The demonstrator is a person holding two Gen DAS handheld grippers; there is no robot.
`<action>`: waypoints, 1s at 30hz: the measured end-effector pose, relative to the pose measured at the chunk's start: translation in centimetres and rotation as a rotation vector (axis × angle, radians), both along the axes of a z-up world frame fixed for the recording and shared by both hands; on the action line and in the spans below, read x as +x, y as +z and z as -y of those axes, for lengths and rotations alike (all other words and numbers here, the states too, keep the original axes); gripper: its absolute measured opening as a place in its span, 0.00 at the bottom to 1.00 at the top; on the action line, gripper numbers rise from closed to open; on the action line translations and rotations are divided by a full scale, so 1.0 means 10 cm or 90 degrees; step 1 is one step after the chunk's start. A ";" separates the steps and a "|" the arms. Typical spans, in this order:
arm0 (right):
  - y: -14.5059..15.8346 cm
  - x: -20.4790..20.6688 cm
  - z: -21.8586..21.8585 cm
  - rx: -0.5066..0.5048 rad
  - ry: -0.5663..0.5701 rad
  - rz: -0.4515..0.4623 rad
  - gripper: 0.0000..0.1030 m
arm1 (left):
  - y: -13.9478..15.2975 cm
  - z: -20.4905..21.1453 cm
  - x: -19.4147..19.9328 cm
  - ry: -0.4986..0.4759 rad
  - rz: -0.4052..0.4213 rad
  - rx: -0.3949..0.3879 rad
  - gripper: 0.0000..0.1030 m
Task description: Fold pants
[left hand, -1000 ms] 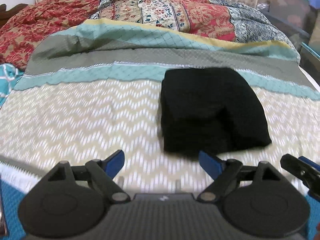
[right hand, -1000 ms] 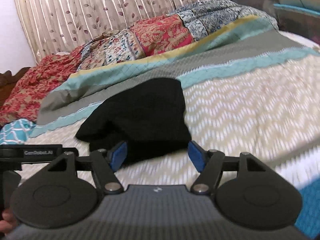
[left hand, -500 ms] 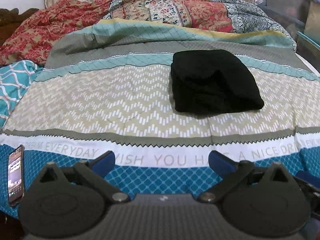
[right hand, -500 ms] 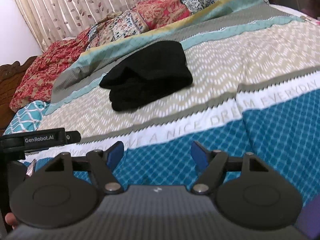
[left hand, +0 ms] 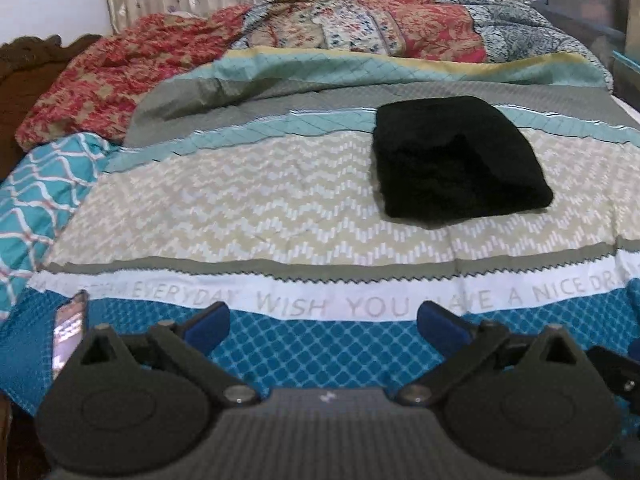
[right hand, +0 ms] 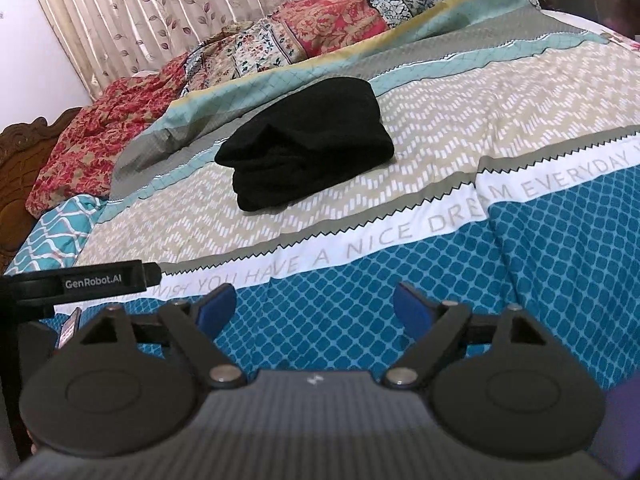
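While the black pants (left hand: 456, 160) lie folded into a compact stack on the cream zigzag band of the bedspread (left hand: 248, 208), both hand-held grippers hang back over the blue diamond-patterned strip at the near edge of the bed, well apart from the garment. From the left wrist view the left gripper (left hand: 323, 322) has its blue fingertips (left hand: 208, 324) spread wide, nothing between them but the quilt below; its jaws have just been opening. From the right wrist view the right gripper (right hand: 315, 308) is likewise spread, its blue pads (right hand: 412, 310) apart over the blue diamond cloth with nothing caught between them, and its jaws too have just been opening. The pants sit right of centre in the left view, their far edge reaching the teal stripe, and left of centre in the right view, with the folded layers showing along the near-left side. A white strip (right hand: 400, 236) printed with grey lettering runs across the quilt between the grippers and the pants. A phone (left hand: 70, 332) lies on the blue strip at the left edge, just beside the left gripper's body. Beyond the pants, a rumpled red floral patchwork blanket (left hand: 360, 28) is heaped along the head of the bed before a leaf-patterned curtain (right hand: 168, 4). A teal lattice-print cloth (left hand: 36, 196) bunches at the left edge, near a carved wooden headboard (right hand: 20, 160)
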State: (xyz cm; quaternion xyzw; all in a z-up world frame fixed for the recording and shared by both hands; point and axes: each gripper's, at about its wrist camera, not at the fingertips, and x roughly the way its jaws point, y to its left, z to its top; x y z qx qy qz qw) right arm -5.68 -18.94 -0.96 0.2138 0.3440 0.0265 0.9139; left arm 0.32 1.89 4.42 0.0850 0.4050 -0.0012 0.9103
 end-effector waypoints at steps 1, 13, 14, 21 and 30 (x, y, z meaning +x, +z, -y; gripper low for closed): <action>0.00 0.00 -0.01 0.000 0.000 -0.001 0.85 | 0.00 -0.01 -0.01 0.000 0.002 0.003 1.00; 0.02 -0.03 -0.07 -0.018 -0.005 -0.007 0.85 | 0.07 -0.10 -0.03 0.009 -0.028 -0.009 1.00; 0.02 -0.04 -0.06 -0.017 -0.007 -0.007 0.85 | 0.07 -0.11 -0.02 0.009 -0.035 -0.014 1.00; 0.01 -0.05 -0.03 -0.012 -0.017 -0.017 0.85 | 0.04 -0.11 0.00 0.012 -0.050 -0.013 1.00; -0.05 -0.04 -0.02 0.007 -0.024 -0.038 0.85 | 0.00 -0.11 0.01 0.007 -0.072 -0.020 1.00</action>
